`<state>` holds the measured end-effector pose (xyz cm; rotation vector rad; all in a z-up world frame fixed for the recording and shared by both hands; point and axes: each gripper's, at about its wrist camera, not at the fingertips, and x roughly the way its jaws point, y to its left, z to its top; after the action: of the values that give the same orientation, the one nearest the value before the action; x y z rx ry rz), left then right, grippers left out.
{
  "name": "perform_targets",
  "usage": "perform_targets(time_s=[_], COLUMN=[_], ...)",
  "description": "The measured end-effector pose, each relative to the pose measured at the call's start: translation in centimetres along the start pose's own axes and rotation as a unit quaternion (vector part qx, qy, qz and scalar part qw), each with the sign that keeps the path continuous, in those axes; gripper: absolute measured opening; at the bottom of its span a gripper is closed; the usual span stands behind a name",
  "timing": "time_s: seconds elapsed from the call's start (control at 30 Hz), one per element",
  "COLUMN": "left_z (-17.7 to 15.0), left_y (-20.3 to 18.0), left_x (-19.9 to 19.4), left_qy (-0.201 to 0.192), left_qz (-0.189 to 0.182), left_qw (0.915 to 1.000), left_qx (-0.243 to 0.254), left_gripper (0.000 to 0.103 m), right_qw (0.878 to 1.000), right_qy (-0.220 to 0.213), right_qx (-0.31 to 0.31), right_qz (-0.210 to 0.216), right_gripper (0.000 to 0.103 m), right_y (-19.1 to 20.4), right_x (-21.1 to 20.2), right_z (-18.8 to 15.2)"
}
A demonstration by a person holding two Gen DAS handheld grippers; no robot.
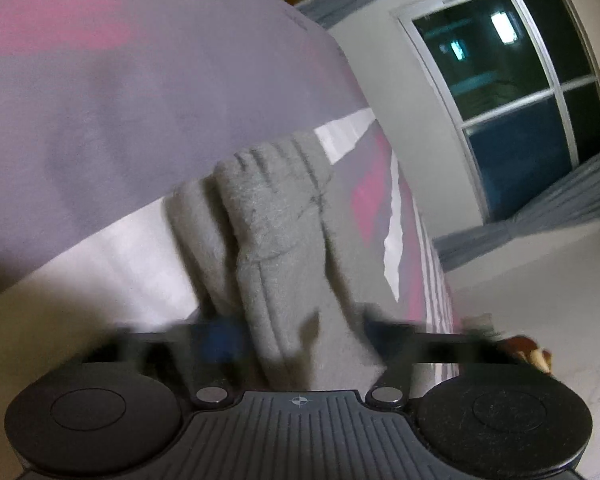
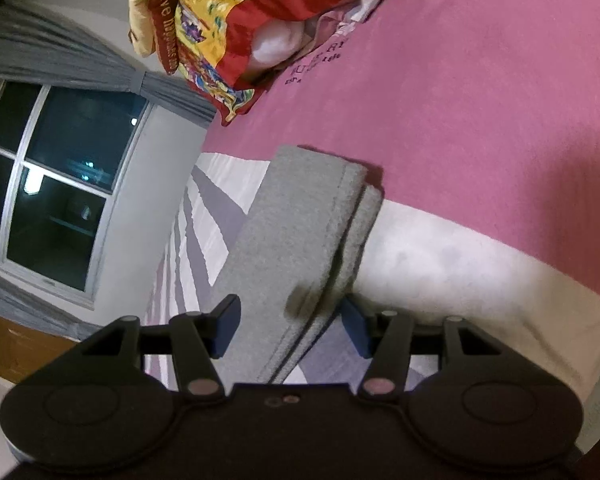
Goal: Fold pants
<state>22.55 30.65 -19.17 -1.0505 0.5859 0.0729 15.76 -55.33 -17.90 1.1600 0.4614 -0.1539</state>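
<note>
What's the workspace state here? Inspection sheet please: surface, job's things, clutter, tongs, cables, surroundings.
Surface: bedspread, pink with white and grey bands.
Job's things: grey pants, folded into a long strip on the bedspread; in the left view their bunched end runs up between the tongs.
Clutter: colourful red and yellow cloth heaped at the far end of the bed.
Tongs: left tongs blurred, closed on the pants. Right tongs open, pads either side of the pants strip, not pressing.
Cables: nothing seen.
Surroundings: dark window with grey curtains, pale wall; small brown thing beyond the bed, too blurred to identify.
</note>
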Motion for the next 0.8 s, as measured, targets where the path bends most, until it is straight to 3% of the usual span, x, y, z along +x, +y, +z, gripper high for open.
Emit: perform_targets(time_s=[0.13, 0.23, 0.27, 0.4, 0.5, 0.63, 0.8], left_z=[-0.9, -3.4, -4.3, -5.3, -5.2, -5.2, -5.2], left_y=[-2.7, -3.3, -3.3, -4.0, -3.7, -3.3, -3.1], left_x=[-1.9, 0.4, 0.7, 0.9, 1.0, 0.8, 0.4], left_qy=[-0.045, -0.026, -0.038, -0.050, -0.052, -0.059, -0.062], left_qz=[0.031, 0.128, 0.134, 0.144, 0.134, 0.134, 0.133], left_qw=[0.9922, 0.9649, 0.9581, 0.9492, 0.9517, 0.9475, 0.9470], left_qx=[0.112, 0.228, 0.250, 0.275, 0.272, 0.284, 0.286], left_gripper=[0.016, 0.022, 0.024, 0.025, 0.025, 0.025, 0.026], right_qw=[1.000, 1.000, 1.000, 0.999, 0.999, 0.999, 0.999], right_qy=[0.005, 0.013, 0.016, 0.023, 0.024, 0.021, -0.014], right_qx=[-0.008, -0.015, -0.016, -0.028, -0.042, -0.047, -0.046], right_qz=[-0.001, -0.003, -0.003, -0.014, -0.024, -0.008, -0.005], right_gripper=[0.056, 0.056, 0.056, 0.056, 0.056, 0.057, 0.058], right_y=[0.2, 0.3, 0.3, 0.9, 1.4, 1.6, 1.0], right_x=[0.1, 0.1, 0.2, 0.3, 0.4, -0.2, -1.6], right_z=[0.1, 0.1, 0.2, 0.4, 0.3, 0.1, 0.1])
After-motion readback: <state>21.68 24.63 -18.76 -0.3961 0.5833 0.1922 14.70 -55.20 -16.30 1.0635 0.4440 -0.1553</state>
